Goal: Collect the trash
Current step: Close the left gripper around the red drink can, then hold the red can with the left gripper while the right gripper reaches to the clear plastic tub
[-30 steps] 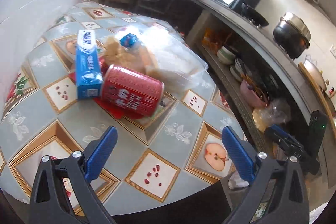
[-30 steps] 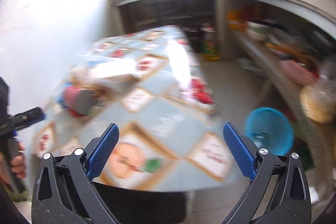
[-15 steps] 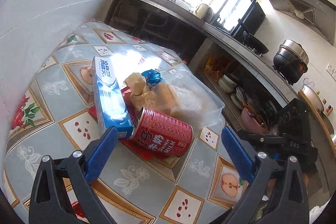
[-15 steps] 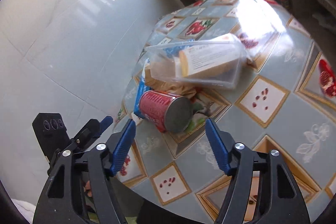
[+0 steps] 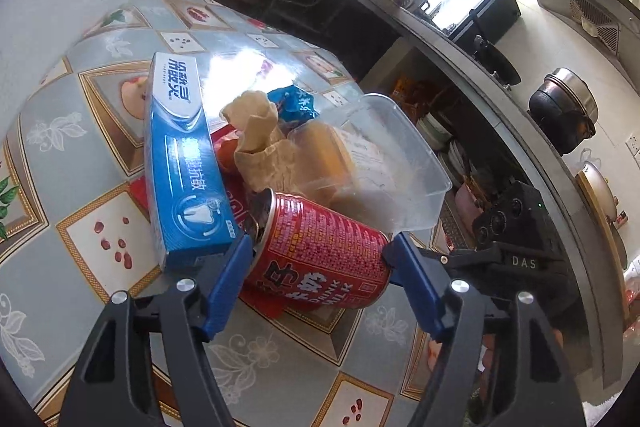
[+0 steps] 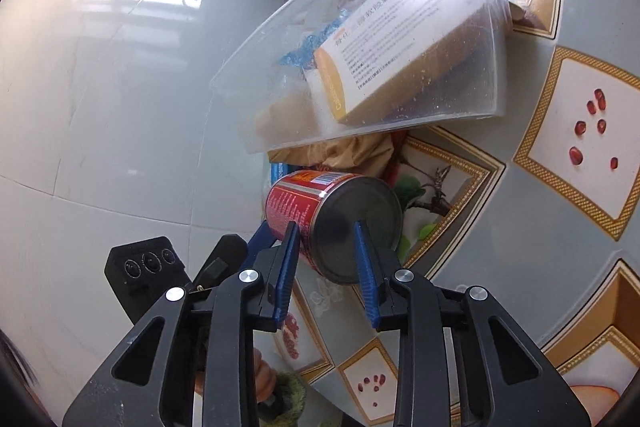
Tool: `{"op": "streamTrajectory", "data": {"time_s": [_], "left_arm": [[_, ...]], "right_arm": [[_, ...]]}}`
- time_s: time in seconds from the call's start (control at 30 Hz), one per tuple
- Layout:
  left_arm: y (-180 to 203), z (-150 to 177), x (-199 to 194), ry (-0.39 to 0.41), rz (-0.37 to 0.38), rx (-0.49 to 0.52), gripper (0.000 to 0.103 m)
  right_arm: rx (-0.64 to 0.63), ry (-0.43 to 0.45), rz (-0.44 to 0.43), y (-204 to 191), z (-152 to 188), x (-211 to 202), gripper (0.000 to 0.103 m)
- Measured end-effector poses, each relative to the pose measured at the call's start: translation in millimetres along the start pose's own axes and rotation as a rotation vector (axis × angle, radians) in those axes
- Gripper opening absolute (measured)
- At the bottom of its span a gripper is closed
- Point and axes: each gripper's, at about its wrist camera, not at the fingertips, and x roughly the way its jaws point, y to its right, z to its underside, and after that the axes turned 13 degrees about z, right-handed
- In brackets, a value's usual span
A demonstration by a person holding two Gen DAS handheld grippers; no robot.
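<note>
You see a red can [image 5: 320,251] of glossy printed metal with a dull grey metal base [image 6: 360,227], a clear plastic container [image 6: 380,39] (scuffed, crumb-dusted), a glossy cardboard toothpaste box [image 5: 184,163], crumpled matt brown paper [image 5: 260,143], and a smooth, sheeny tablecloth [image 6: 560,219].

Right gripper [image 6: 325,231]: its blue jaws have just been closing and now stand narrow, in front of the flat grey end of a red can [image 6: 316,201]; contact cannot be confirmed. The can lies on its side on a patterned tablecloth [image 6: 532,235]. Behind it, a clear plastic container [image 6: 372,39] lies tipped over crumpled brown paper [image 6: 352,149], holding a white and orange box [image 6: 396,55]. The left gripper [image 6: 260,237] shows one blue jaw beside the can's far side.
</note>
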Motion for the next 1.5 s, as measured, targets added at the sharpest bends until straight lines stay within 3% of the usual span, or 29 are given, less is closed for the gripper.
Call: {"op": "streamTrajectory", "data": {"time_s": [0.33,0.53,0.6,0.9,1.1,1.5], "left_arm": [[30,32,-16,-0.098,0.104,0.017,0.069],[53,76,-25,-0.223,0.273,-0.038,0.069],[59,86,-26,-0.248,0.280,-0.025,0.069],[81,77,-41,-0.207,0.116,0.190,0.072],[78,72,-18,-0.229,-0.066,0.286,0.073],[62,65,10,-0.312,-0.128,0.264,0.073]], "right_arm": [[-0.012,-0.059,-0.010,11,2,-11,0.026],[-0.031,-0.078,0.020,20,8,-25,0.027],[-0.032,-0.070,0.027,24,9,-29,0.028],[-0.069,-0.046,0.053,25,19,-42,0.029],[-0.078,-0.046,0.056,22,22,-38,0.030],[-0.111,-0.062,0.058,16,20,-35,0.031]]}}
